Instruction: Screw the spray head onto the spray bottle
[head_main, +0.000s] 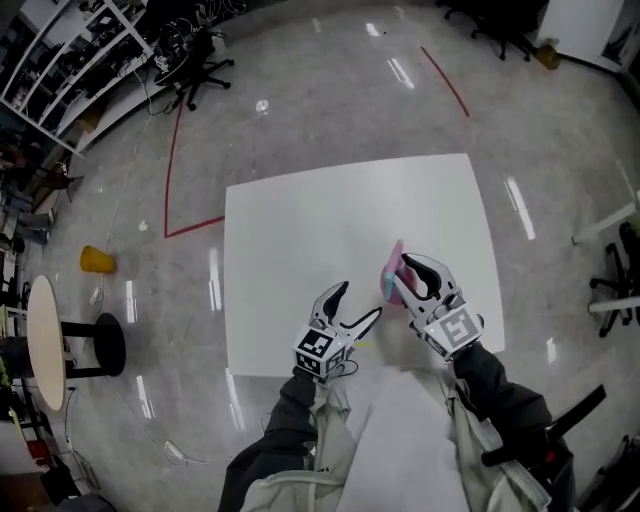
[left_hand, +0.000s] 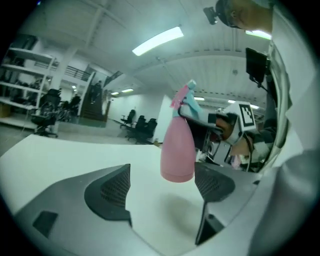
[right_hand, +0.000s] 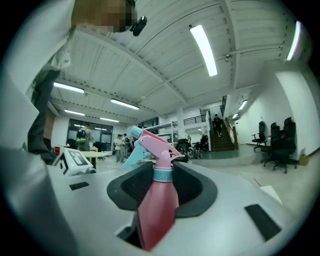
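Jaws of the right gripper (right_hand: 161, 177) are clamped on the upper part of the pink spray bottle (left_hand: 177, 147), and the spray head (right_hand: 152, 142) is seated on its neck. The bottle appears to be raised just off the white table (head_main: 300, 230), though contact cannot be ruled out. The left gripper (head_main: 360, 300) is seen with jaws wide apart near the bottle's base, with nothing gripped.

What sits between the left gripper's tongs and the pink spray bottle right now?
Nothing: only bare white table separates the open left gripper from the spray bottle, which the right gripper holds. The head and left gripper views both show it.
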